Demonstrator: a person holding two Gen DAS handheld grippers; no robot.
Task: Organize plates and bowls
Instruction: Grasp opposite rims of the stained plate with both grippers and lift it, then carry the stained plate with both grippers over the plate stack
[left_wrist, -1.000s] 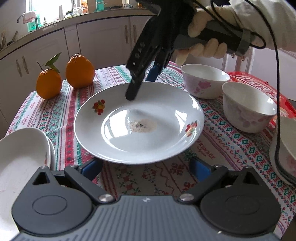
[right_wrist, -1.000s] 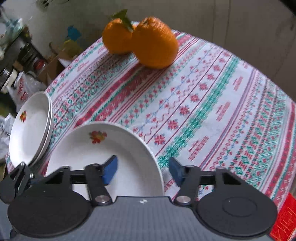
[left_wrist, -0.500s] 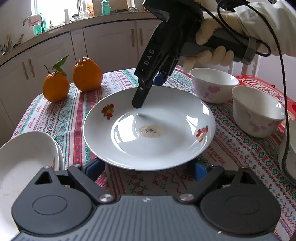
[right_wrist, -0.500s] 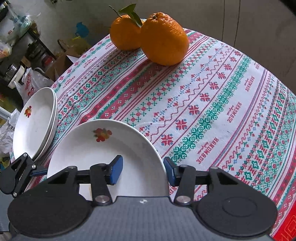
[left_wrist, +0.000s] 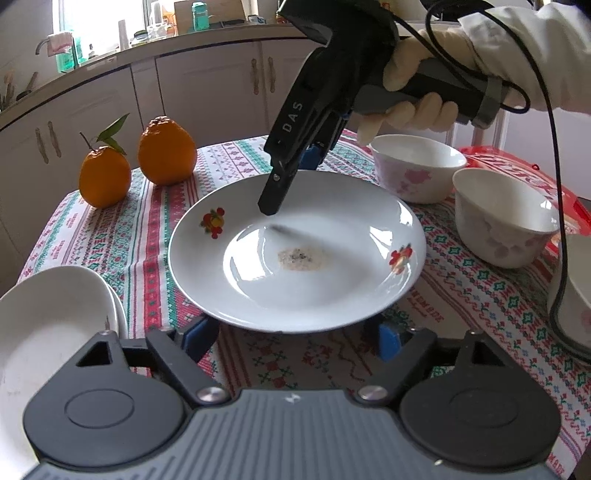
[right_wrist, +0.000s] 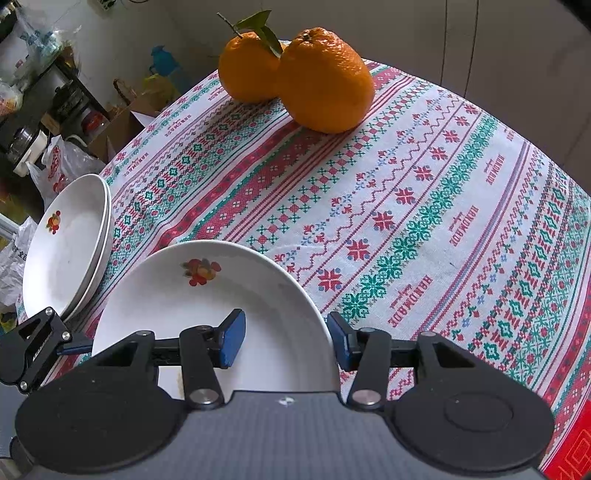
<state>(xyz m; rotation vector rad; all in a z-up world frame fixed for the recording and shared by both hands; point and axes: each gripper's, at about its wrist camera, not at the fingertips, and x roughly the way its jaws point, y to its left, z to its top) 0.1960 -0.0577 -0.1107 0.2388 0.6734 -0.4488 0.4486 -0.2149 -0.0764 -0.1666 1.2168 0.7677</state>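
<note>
The flowered plate (left_wrist: 295, 251) sits raised above the patterned tablecloth (right_wrist: 406, 221), its far rim pinched in the right claw (right_wrist: 286, 341), which has one blue pad inside the dish and one outside, closed to the rim's thickness. The left claw (left_wrist: 295, 338) waits at the near rim; its jaws have just been closing, yet the blue fingertips (left_wrist: 195, 332) stand clear below the rim, half spread and holding nothing. That looks like a handover or a two-point steadying, since a single edge grip on glazed, slippery china would tip. A dried, speckled smear marks the plate's shallow well. At the counter's left edge lies a stack of matching plates (right_wrist: 66, 254); two oranges (left_wrist: 136, 162) stand at the far edge, two pink-flowered bowls (left_wrist: 461, 192) at the right.
</note>
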